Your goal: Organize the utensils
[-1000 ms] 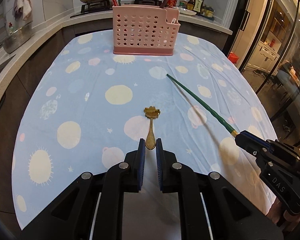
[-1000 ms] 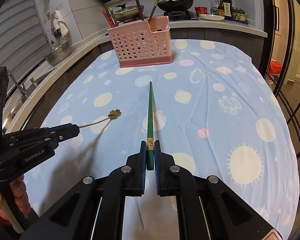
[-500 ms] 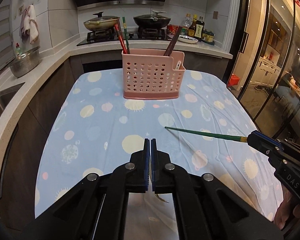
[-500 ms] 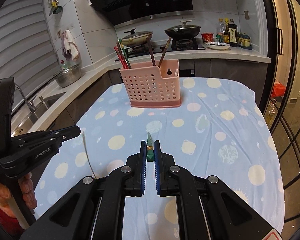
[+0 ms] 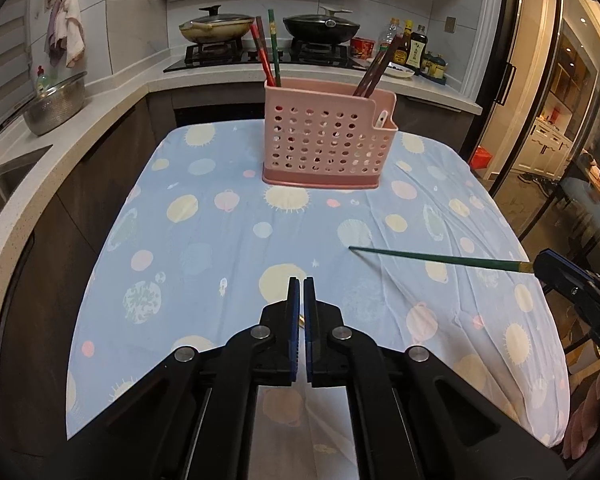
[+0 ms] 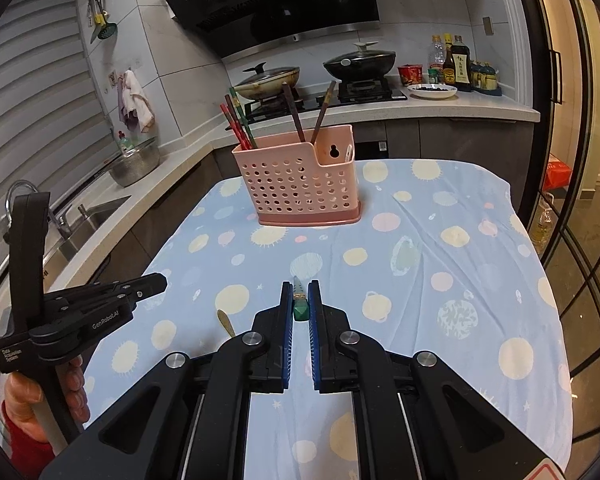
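Pink perforated utensil caddy (image 5: 329,141) stands upper centre of the left wrist view on the bench (image 5: 204,240), which wears a blue cloth with pale dots and suns. Red and green chopsticks lean in the caddy's left end, dark brown ones in its right part, a white handle in the low right pocket. Left gripper (image 5: 299,286) bottom centre: fingers pressed together, pinching the gold spoon (image 5: 301,321); only a sliver of gold shows between the pads there. Green chopstick (image 5: 436,258) runs across right of centre, tip left and clear of the cloth, gold-banded end meeting the right gripper (image 5: 548,266) at the right edge.

Right wrist view: left gripper (image 6: 156,282) at lower left, a hand on its handle; the spoon's gold end (image 6: 226,322) hangs below it, above the cloth. Right gripper (image 6: 300,292) bottom centre, fingers pinching the chopstick's butt end (image 6: 300,309). Caddy (image 6: 298,184) upper centre, well apart from both grippers. Stove with two lidded pans behind.
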`<state>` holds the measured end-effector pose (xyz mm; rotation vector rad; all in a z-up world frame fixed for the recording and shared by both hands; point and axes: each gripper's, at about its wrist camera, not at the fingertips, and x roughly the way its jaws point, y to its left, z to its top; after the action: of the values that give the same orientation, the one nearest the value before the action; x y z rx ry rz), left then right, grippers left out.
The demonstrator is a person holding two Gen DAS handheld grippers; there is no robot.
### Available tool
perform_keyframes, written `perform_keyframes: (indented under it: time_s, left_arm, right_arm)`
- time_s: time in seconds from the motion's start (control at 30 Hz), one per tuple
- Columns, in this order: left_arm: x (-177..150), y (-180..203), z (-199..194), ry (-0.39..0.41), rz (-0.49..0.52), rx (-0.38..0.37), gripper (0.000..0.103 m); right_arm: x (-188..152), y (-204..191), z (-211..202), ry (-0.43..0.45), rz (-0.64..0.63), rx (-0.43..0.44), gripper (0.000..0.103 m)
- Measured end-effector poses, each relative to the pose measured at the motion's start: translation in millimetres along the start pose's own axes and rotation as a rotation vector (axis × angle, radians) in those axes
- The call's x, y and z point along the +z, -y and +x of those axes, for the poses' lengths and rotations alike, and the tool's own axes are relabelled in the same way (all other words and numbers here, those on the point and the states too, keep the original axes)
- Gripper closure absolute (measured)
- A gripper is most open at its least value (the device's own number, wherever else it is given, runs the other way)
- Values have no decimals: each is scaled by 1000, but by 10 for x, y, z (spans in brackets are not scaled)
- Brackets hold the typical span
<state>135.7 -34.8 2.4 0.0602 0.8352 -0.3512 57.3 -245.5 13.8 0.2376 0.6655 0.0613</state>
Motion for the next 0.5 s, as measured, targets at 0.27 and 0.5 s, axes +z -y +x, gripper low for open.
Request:
perform_keyframes:
  time_s: [0.27, 0.5]
  left_arm:
    - [-463, 233, 373, -155, 7, -64, 70]
    - [-637, 543, 496, -181, 72, -70, 54]
  right_arm:
    - [-196, 118, 144, -65, 35, -18, 96]
    - [-282, 198, 158, -87, 53, -23, 96]
